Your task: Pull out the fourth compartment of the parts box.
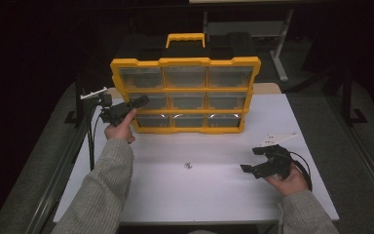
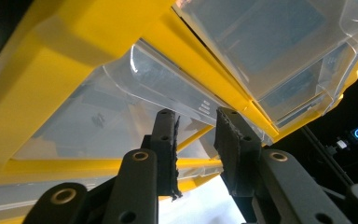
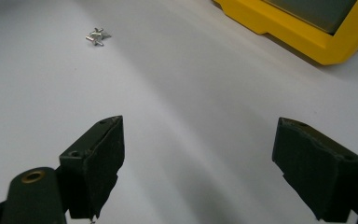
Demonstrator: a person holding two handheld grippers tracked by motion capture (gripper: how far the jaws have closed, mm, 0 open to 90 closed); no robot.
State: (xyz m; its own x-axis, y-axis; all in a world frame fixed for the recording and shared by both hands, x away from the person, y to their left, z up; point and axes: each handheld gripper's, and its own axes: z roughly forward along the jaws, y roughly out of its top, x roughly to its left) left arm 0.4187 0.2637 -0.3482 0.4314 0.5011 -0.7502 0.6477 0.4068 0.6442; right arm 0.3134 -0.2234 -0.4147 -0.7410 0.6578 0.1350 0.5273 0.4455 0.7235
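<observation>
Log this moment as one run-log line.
left gripper: at middle-left clear plastic drawer of yellow plastic organizer case, grip unclear | right gripper: open above white table | small metal screws: loose on table

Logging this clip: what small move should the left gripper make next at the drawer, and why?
Probably close the left gripper fully on the clear drawer lip, then pull. Its jaws sit at that lip in the yellow organizer, with a gap between them.

Dim room surrounding a brightly lit white table [image 1: 214, 190] in the high view; glare glinting off the organizer's clear drawers [image 1: 187, 117]; soft shadows falling under the grippers; close-up drawer plastic [image 2: 135, 93] blurring slightly; small metal parts [image 3: 98, 36] looking soft
</observation>
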